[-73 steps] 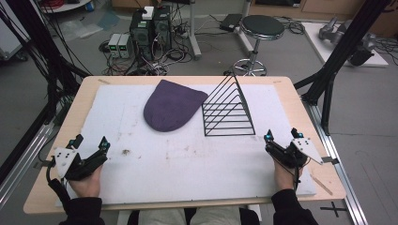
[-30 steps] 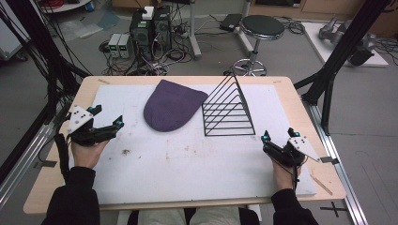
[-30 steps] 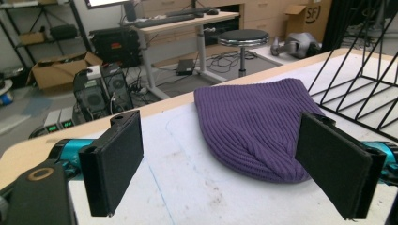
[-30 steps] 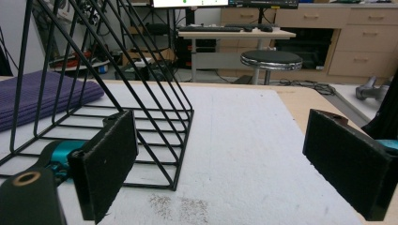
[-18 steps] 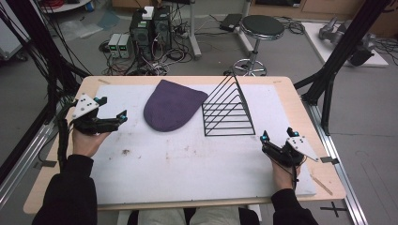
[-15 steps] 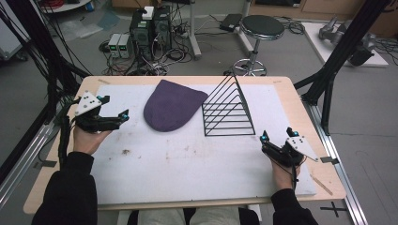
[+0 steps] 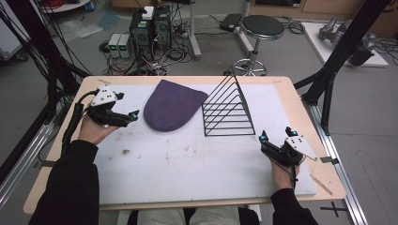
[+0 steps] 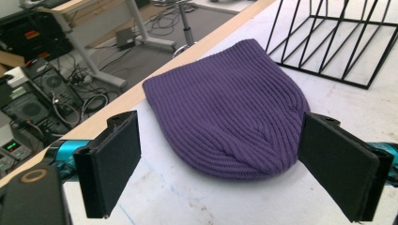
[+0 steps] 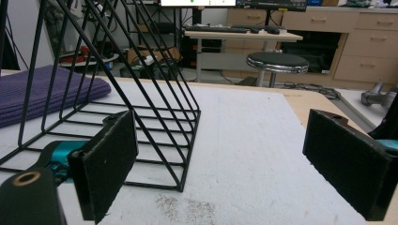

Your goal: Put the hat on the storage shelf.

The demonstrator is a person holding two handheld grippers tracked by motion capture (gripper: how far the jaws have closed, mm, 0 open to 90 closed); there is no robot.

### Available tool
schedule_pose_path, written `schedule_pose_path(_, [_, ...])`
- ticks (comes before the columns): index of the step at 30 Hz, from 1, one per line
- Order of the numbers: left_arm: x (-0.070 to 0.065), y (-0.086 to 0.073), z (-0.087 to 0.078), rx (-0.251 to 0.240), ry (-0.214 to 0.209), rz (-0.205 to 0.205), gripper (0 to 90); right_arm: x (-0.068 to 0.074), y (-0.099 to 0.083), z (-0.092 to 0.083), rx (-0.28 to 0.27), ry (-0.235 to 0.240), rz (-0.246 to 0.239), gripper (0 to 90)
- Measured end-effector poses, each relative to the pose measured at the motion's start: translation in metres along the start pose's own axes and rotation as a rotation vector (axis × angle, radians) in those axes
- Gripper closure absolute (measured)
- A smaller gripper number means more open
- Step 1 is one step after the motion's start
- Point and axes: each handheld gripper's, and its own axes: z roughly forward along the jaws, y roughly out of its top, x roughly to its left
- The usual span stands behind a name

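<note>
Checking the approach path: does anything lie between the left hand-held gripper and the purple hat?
Nothing: only bare white mat separates the open left hand-held gripper from the purple hat, seen in the left gripper view.

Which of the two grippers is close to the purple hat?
The left gripper. Its open fingers point at the purple hat, just short of its rounded end. The right gripper is beyond the wire rack.

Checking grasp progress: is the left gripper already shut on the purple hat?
No, the left gripper has its jaws wide apart, short of the purple hat.
</note>
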Motion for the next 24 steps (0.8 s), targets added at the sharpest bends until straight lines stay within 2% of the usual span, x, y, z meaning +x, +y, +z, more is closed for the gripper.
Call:
schedule_pose_path(5, [0.007, 0.007, 0.009, 0.027, -0.012, 0.017, 14.4, 0.000, 0.000, 0.001, -0.001, 0.003, -0.001, 9.8])
schedule_pose_path(9, [0.011, 0.010, 0.021, 0.060, -0.043, 0.060, 16.3, 0.000, 0.000, 0.001, -0.002, 0.008, -0.003, 9.8])
schedule_pose_path(10, [0.011, 0.010, 0.027, 0.082, -0.068, 0.106, 18.8, 0.001, 0.000, 0.000, 0.003, 0.012, 0.001, 9.8])
schedule_pose_path(11, [0.011, 0.010, 0.027, 0.082, -0.068, 0.106, 19.2, 0.001, 0.000, 0.001, 0.004, 0.013, -0.001, 9.8])
schedule_pose_path(16, [0.008, 0.010, 0.044, 0.086, -0.127, 0.214, 22.4, 0.000, 0.000, 0.002, 0.003, 0.029, -0.007, 9.8])
schedule_pose_path(19, [0.008, 0.007, 0.055, 0.112, -0.171, 0.252, 24.6, 0.001, 0.000, 0.001, 0.000, 0.035, -0.007, 9.8])
schedule_pose_path(24, [0.011, 0.006, 0.062, 0.132, -0.202, 0.279, 26.9, 0.001, 0.000, 0.002, 0.002, 0.043, -0.002, 9.8])
